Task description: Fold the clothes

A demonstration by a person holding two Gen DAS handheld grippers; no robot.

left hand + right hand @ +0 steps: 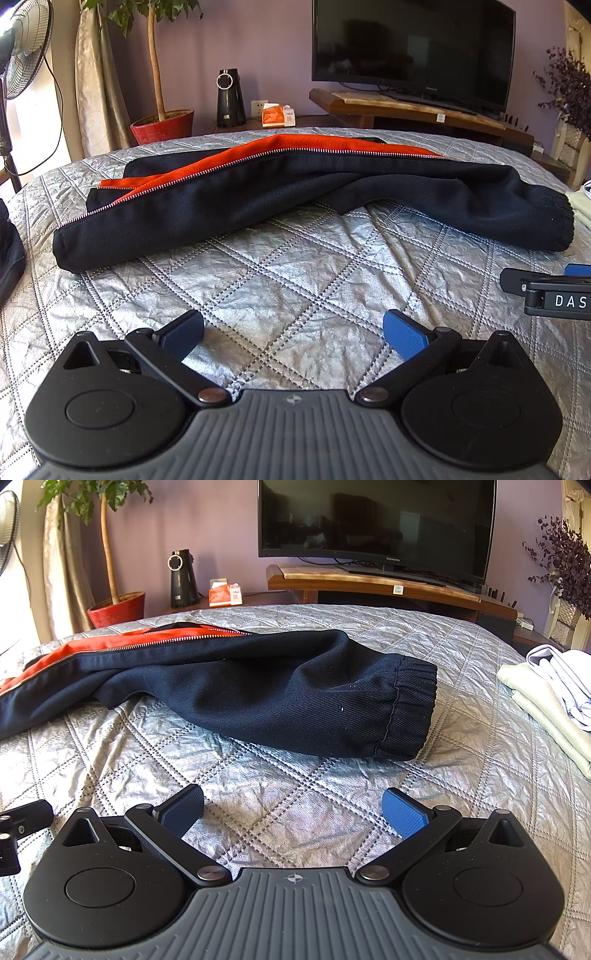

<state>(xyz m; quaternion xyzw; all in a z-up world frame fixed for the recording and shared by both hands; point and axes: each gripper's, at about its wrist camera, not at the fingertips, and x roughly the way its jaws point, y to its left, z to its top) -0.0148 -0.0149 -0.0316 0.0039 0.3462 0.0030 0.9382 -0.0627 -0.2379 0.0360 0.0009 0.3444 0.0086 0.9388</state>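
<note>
The jacket (280, 199) lies across the bed (295, 266), just ahead of both grippers, zip open on its orange lining. It looks thick, soft and floppy, so the ribbed cuff (410, 709) or hem corner seems the firmest hold. Left gripper (293, 334) and right gripper (293, 812) hover with jaws wide, empty; the TV (376, 520) reads "Skyworth".

My right claw (293, 814) hangs wide apart, empty, just above the silver quilted bed (258, 786). Beyond it lies a dark jacket (258, 698), its ribbed cuff (410, 709) nearest me, orange lining and zipper (147, 642) at its far left. Folded pale clothes (554, 698) sit well right of the jacket.
</note>
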